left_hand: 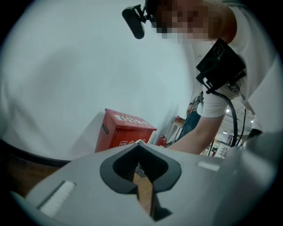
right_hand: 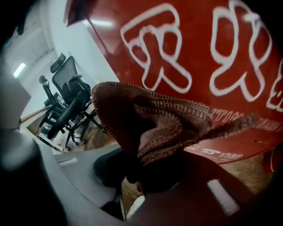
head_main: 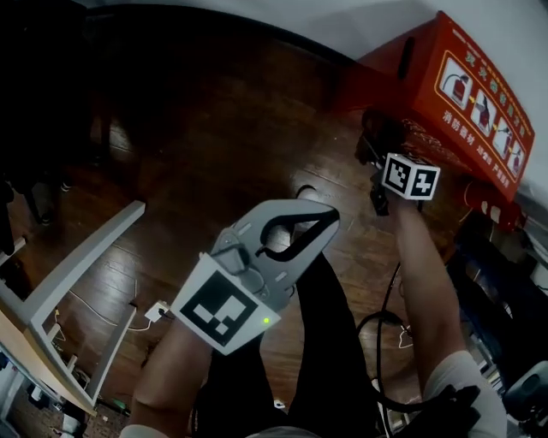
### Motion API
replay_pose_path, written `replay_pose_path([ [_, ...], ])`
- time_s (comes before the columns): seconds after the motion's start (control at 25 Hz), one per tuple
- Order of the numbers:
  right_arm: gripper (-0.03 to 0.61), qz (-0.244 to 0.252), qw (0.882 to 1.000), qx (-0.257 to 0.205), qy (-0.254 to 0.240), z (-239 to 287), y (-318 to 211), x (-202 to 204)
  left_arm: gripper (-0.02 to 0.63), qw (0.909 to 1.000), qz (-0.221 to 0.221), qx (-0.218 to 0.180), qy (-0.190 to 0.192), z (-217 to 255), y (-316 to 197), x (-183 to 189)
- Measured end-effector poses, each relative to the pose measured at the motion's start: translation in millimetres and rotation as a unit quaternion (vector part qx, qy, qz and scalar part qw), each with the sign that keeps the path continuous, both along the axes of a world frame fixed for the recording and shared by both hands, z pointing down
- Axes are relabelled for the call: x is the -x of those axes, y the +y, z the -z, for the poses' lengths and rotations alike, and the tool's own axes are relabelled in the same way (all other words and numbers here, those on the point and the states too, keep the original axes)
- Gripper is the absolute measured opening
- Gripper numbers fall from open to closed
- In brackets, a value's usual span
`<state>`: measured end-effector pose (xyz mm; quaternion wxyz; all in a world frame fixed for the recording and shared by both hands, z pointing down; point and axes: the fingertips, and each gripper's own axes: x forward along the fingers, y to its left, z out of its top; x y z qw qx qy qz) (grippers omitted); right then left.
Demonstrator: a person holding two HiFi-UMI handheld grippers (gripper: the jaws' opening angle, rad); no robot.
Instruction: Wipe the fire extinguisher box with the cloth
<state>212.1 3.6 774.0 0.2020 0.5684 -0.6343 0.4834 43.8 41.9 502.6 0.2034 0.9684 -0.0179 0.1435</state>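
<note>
The floor [head_main: 214, 128] is dark, glossy wooden planking, and it meets a plain white wall [head_main: 360, 21] along its far edge. The red fire extinguisher box [head_main: 467, 94] stands at that far edge of the floor, up against the wall, to the right in the head view. Its faces carry white characters and extinguisher pictures.

The right hand-held gripper [right_hand: 139, 174] is stretched out to the box and is pinching a brown knitted cloth [right_hand: 154, 128]. The bunched cloth bulges out from between the jaws and lies up against a red face of the box, just below its large white characters. In the head view the cloth sits at the near lower part of the box, just past the gripper's marker cube [head_main: 409, 178].

The left hand-held gripper [head_main: 295, 229] is held well back from the box, over the middle of the floor above the person's dark trouser legs [head_main: 330, 342]. Its jaws are pressed together at the tips with nothing between them, and floor shows through the gap behind the tips.

Along the near-left edge of the floor stands a desk [head_main: 77, 265] with a white frame. A white power strip [head_main: 158, 310] with its cable lies near its foot. A black cable [head_main: 381, 325] loops by the right arm. In the right gripper view, black office chairs [right_hand: 66, 97] stand beyond the box.
</note>
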Motion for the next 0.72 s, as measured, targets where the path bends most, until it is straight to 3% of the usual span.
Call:
replay_pose_path([
  [0.2,0.072,0.019,0.997,0.080,-0.009,-74.0,4.8,7.4,0.000,0.9989,0.042,0.019,-0.011,-22.6,-7.3,34.6],
  [0.36,0.072,0.002,0.994,0.105,-0.029,-83.7,6.4,6.6,0.000,0.9982,0.056,0.020,0.004,-14.4,-10.7,41.2],
  [0.56,0.072,0.029,0.995,0.090,-0.027,-24.7,6.2,38.3,0.000,0.9977,0.068,0.007,0.004,14.9,-18.3,56.4],
  [0.72,0.072,0.119,0.991,0.068,0.006,71.6,24.1,78.8,0.000,0.9962,0.085,0.006,0.018,64.0,-22.4,74.4],
])
